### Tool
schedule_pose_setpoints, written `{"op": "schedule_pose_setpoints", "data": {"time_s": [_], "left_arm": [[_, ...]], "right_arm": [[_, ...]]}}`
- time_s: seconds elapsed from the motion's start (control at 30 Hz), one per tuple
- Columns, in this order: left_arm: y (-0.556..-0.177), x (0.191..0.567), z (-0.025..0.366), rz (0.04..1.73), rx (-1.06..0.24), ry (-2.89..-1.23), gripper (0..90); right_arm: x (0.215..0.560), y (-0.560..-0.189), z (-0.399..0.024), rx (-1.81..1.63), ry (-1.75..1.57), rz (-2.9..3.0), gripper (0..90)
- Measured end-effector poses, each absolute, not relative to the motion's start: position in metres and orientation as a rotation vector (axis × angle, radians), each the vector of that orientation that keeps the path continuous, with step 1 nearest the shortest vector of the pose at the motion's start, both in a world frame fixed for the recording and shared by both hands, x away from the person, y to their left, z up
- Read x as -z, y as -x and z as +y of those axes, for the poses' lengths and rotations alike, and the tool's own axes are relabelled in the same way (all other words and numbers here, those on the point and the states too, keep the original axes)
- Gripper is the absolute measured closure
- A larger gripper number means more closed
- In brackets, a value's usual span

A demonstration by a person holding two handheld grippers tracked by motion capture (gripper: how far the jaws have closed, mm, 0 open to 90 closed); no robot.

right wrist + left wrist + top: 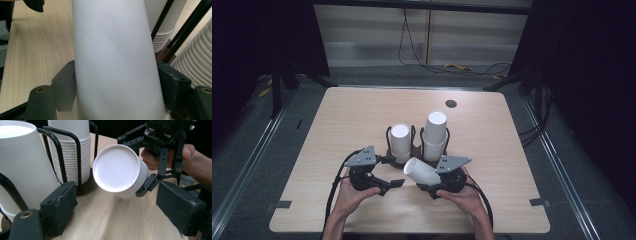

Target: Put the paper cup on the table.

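White paper cup [421, 171] lies tilted, clamped in the right gripper [432, 186]; the left gripper [391, 186] stands apart, empty.

Lab — black curtains [257, 35], floor cables [472, 67].

White cup [421, 171] in the black right tool [435, 187]; white stacks [435, 134] at 12 o'clock in black wire holders [388, 136]; pale wood-grain worktop [342, 120].

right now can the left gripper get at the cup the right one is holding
Probably yes: the left gripper is open, and the cup clamped by the right gripper points its closed base at it, with only bare table between.
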State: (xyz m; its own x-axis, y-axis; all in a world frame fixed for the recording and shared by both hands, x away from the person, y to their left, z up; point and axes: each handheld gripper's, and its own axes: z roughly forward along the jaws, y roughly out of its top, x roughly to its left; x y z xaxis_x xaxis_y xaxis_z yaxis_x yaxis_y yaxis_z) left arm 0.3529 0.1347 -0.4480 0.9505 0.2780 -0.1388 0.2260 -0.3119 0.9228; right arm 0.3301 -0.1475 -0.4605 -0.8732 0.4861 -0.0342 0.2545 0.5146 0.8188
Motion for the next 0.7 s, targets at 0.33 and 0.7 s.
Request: {"op": "schedule_pose_setpoints", "data": {"time_s": [0.33,0.7], "left_arm": [[-0.357,0.445,0.134,0.337,-0.053,-1.954,16.2],[-0.358,0.445,0.129,0.292,-0.053,-2.004,16.1]], "right_arm": [[0.454,-0.334,-0.142,-1.216,-0.563,2.553,26.2],[0.452,-0.338,-0.135,-1.122,-0.525,2.627,26.2]]}}
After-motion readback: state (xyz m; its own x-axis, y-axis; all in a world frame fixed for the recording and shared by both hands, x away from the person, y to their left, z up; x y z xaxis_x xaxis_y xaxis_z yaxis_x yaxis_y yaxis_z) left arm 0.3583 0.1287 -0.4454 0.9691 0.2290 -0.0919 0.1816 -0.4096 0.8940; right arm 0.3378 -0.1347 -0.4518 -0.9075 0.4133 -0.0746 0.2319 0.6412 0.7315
